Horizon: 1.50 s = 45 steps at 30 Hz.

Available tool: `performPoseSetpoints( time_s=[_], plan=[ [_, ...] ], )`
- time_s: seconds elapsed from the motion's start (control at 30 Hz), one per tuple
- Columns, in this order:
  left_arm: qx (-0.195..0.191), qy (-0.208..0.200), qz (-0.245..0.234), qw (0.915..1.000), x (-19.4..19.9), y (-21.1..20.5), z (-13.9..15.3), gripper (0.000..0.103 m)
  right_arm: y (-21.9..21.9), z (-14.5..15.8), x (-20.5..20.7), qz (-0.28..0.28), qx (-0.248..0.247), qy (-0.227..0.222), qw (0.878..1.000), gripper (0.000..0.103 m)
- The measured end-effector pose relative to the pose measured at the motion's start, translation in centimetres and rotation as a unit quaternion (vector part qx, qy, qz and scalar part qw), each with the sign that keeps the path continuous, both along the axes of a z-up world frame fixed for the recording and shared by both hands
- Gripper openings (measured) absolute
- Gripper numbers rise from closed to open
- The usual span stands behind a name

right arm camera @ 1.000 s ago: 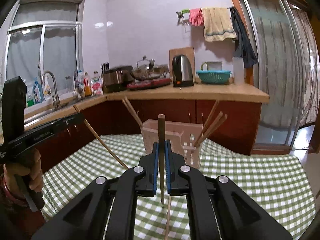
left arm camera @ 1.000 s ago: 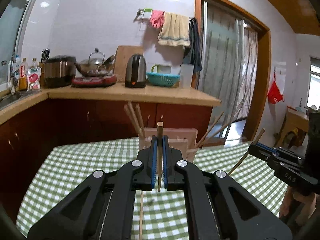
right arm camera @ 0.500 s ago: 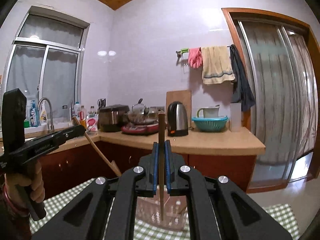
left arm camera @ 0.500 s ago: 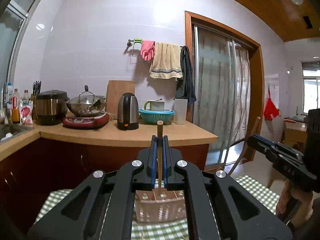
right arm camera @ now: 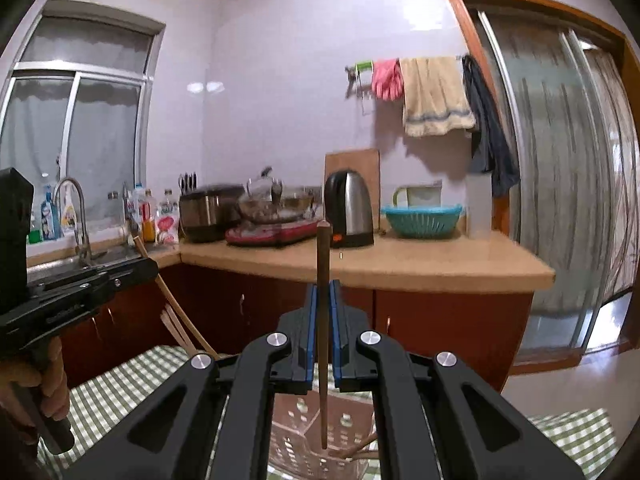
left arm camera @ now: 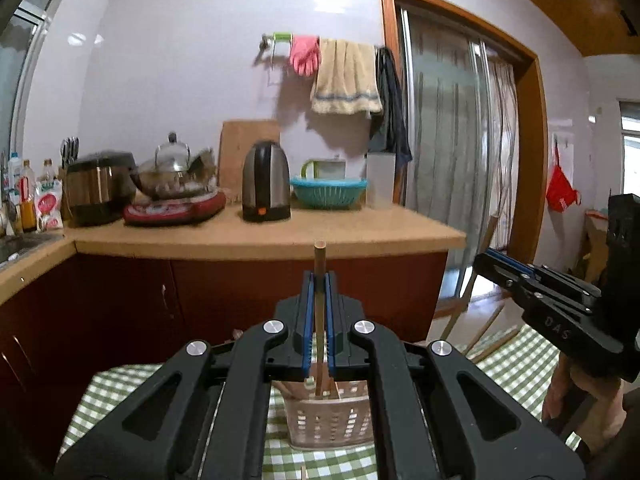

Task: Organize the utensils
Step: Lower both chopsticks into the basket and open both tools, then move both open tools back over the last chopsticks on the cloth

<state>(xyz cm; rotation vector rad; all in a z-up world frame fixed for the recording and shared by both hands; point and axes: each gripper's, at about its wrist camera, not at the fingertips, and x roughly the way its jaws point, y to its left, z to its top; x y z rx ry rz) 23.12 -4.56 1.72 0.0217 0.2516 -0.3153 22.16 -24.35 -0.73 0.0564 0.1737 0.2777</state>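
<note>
Grippers (left arm camera: 319, 292) advanced over slotted basket (left arm camera: 332, 420), wooden chopsticks (right arm camera: 323, 320) — clamped

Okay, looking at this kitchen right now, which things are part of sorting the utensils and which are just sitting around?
Part of the job:
- left gripper, jaws shut on a chopstick
- right gripper, jaws shut on a darker chopstick
- utensil basket on the checked tablecloth

Just sitting around:
- kettle
- teal bowl
- rice cooker
- hanging towel
</note>
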Motion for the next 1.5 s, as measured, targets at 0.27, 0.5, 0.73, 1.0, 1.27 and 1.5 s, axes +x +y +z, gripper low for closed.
performPoseSetpoints(
  time_s=[0.27, 0.5, 0.73, 1.0, 1.27, 1.5],
  plan=[
    [0.009, 0.038, -0.01, 0.9992, 1.6, -0.3, -3.3, 0.009, 1.1, -2.2, 0.8, 0.004, -0.029, 0.036, 0.999, 0.009],
    [0.005, 0.036, -0.011, 0.9993, 0.9, -0.3, -3.3, 0.046, 1.5, -1.2, -0.8, 0.001, -0.045, 0.017, 0.999, 0.043],
    [0.009, 0.007, -0.015, 0.9998, -2.1, -0.2, -1.9, 0.068, 1.0, 0.5, -4.5, -0.003, -0.042, -0.006, 0.999, 0.054],
    [0.007, 0.005, -0.002, 1.0, -7.5, 0.6, -3.2, 0.071, -0.4, -1.8, -10.3, -0.013, -0.027, 0.015, 0.999, 0.054],
    [0.02, 0.068, 0.029, 0.9971, -12.1, 2.1, -8.8, 0.071, -1.2, -8.6, -15.1, -0.022, -0.019, 0.086, 0.996, 0.054],
    [0.034, 0.126, 0.057, 0.9898, -14.9, 3.8, -13.7, 0.071, -0.7, -14.1, -18.2, -0.011, -0.041, 0.154, 0.987, 0.049]
  ],
)
